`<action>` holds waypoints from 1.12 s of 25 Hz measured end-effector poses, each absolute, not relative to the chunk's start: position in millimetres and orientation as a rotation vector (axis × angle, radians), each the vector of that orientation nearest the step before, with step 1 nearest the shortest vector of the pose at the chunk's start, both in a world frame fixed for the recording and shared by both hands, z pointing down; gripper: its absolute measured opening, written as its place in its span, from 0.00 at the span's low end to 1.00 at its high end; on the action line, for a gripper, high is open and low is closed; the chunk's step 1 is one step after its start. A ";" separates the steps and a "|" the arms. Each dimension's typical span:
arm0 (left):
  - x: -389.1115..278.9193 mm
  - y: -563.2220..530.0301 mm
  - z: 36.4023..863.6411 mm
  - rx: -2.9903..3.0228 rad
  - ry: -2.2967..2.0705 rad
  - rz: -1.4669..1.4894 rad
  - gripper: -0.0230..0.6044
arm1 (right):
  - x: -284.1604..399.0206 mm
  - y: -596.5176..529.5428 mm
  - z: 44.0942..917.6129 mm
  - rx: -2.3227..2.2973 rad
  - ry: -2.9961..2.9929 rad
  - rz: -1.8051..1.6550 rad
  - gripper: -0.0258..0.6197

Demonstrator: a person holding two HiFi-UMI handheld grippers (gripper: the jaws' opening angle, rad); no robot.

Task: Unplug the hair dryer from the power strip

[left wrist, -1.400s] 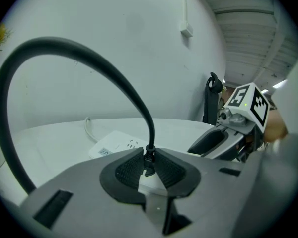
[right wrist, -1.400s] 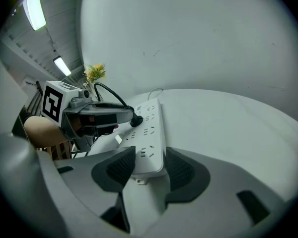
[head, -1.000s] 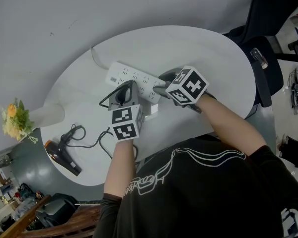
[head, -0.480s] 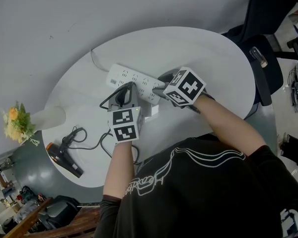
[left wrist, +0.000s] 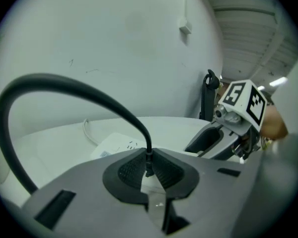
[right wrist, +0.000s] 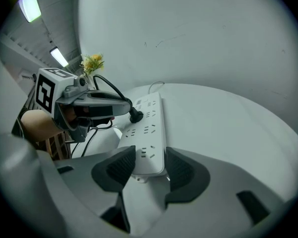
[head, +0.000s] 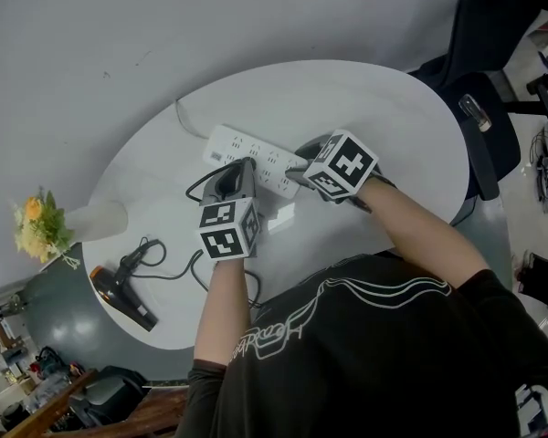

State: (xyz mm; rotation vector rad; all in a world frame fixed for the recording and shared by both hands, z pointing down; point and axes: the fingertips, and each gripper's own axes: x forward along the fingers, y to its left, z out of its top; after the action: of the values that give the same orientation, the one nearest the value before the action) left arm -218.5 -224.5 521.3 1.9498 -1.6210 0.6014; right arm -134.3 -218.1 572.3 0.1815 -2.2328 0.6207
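A white power strip (head: 251, 153) lies on the round white table (head: 374, 108). The hair dryer's black plug (right wrist: 135, 116) sits in one of its sockets. My left gripper (head: 240, 167) is over that plug, jaws closing, and the pads (left wrist: 131, 172) pinch the plug (left wrist: 148, 166) where the black cord (left wrist: 64, 81) arches out. My right gripper (head: 297, 170) grips the strip's near end, with the strip (right wrist: 151, 120) wedged between both pads (right wrist: 120, 166). The black and orange hair dryer (head: 119, 292) lies at the table's left edge, its cord (head: 169, 267) running to the plug.
A white vase of yellow flowers (head: 41, 226) stands at the table's left rim. The strip's own white cable (head: 178, 115) leads off the far edge. A black office chair (head: 493, 62) stands to the right of the table.
Both grippers stay at the power strip where they were. The head view has shifted slightly, and the plug remains in its socket.
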 end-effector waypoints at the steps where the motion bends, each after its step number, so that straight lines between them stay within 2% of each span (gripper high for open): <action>1: -217.0 -224.3 520.6 1.972 -1.644 0.667 0.10 | -134.4 -218.3 572.5 0.182 -2.227 0.623 0.31; 6: -214.8 -223.5 519.2 2.011 -1.701 0.794 0.10 | -136.6 -217.8 573.5 0.170 -2.199 0.619 0.31; 12: -223.5 -227.4 521.2 1.856 -1.571 0.383 0.10 | -136.3 -218.4 573.0 0.176 -2.210 0.627 0.31; 20: -216.7 -224.4 513.0 1.976 -1.741 0.764 0.10 | -140.6 -216.9 572.1 0.158 -2.204 0.633 0.32; 28: -226.1 -223.5 516.9 1.893 -1.672 0.549 0.10 | -142.5 -214.6 572.1 0.158 -2.217 0.625 0.32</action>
State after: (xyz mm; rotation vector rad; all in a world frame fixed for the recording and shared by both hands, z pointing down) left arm -226.1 -223.5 516.9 1.8926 -1.6723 0.5487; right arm -142.5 -214.6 572.1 0.1584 -2.2167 0.6251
